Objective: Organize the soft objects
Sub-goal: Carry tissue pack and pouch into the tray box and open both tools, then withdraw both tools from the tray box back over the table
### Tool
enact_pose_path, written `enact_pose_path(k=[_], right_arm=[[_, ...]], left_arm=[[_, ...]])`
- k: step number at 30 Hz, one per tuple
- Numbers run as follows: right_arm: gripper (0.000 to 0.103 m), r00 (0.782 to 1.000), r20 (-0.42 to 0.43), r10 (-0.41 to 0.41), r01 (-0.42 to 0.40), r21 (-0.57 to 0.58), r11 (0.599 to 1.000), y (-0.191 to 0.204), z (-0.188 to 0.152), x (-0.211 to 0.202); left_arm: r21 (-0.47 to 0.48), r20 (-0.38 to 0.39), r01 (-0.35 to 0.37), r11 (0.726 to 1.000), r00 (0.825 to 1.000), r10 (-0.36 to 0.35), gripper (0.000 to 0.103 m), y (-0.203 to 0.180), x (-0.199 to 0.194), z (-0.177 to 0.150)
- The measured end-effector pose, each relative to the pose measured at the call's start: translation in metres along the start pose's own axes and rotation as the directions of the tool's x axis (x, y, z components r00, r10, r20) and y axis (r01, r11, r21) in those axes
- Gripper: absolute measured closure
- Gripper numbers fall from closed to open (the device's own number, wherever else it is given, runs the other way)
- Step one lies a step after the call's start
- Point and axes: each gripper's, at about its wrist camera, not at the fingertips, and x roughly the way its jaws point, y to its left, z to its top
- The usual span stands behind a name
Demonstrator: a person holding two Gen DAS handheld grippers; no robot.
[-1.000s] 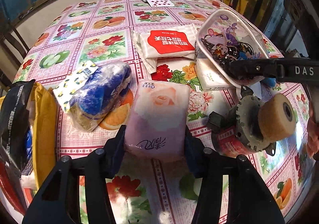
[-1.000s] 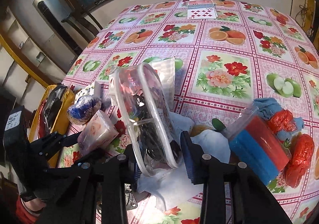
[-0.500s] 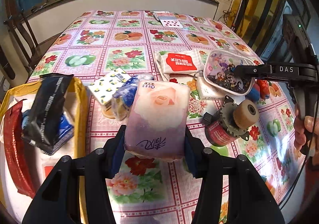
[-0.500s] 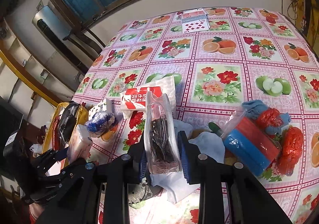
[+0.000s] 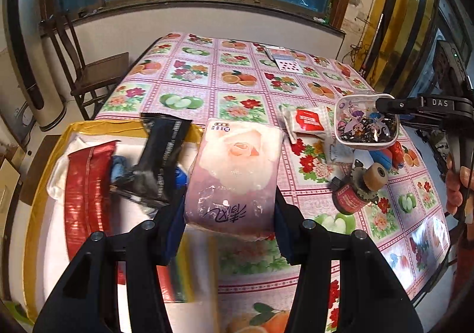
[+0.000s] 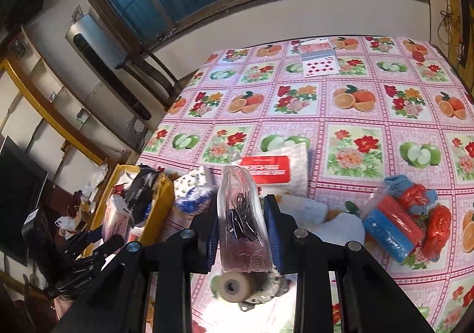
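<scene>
My left gripper (image 5: 229,211) is shut on a pink tissue pack (image 5: 237,173) printed with a rose, held in the air by the table's left edge, next to the yellow box (image 5: 35,214). That box holds a red packet (image 5: 86,190) and a black packet (image 5: 157,161). My right gripper (image 6: 241,229) is shut on a clear zip pouch (image 6: 241,220) full of dark small items, lifted above the table. The same pouch (image 5: 366,122) and right gripper (image 5: 385,103) show at the right of the left wrist view. The left gripper (image 6: 97,244) with the tissue pack (image 6: 114,217) shows low left in the right wrist view.
On the fruit-print tablecloth (image 6: 355,125) lie a red-and-white wipes pack (image 6: 266,168), a blue-and-white wrapped bundle (image 6: 192,195), a blue-and-red sponge pack (image 6: 391,226), red bags (image 6: 438,223), a motor with a tan wheel (image 5: 360,185), and playing cards (image 6: 320,62). A wooden chair (image 5: 94,72) stands left.
Both grippers have risen higher with their loads. The left gripper has carried the tissue pack leftward to the yellow box. The pouch now hangs edge-on in the right gripper.
</scene>
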Motion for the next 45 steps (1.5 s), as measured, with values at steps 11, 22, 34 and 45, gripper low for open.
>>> enact_pose_path(k=[11,22,34,45], right_arm=[[0.074,0.929,-0.172,0.328,-0.344,-0.071,0.936,0.151,-0.008,0.07],[0.054,0.855,-0.38,0.354,-0.368,0.036,0.929,0.18,-0.063,0.185],[0.015,0.97,-0.048,0.237,-0.241,-0.158,0.957,0.128,-0.076,0.033],[0.004,0.98,0.198,0.033,-0.017,-0.081,0.997,0.02,-0.118,-0.072]], left_arm=[[-0.085,0.02,-0.224,0.971,0.974,0.226,0.052,0.09,-0.031,-0.027],[-0.154,-0.077,-0.336,0.929,0.941,0.328,0.039,0.131,-0.014,-0.061],[-0.282,0.032,-0.217,0.934,0.971,0.236,0.025,0.105,-0.049,-0.056],[-0.081,0.008,-0.015,0.997,1.0,0.016,0.023,-0.014,0.01,-0.002]])
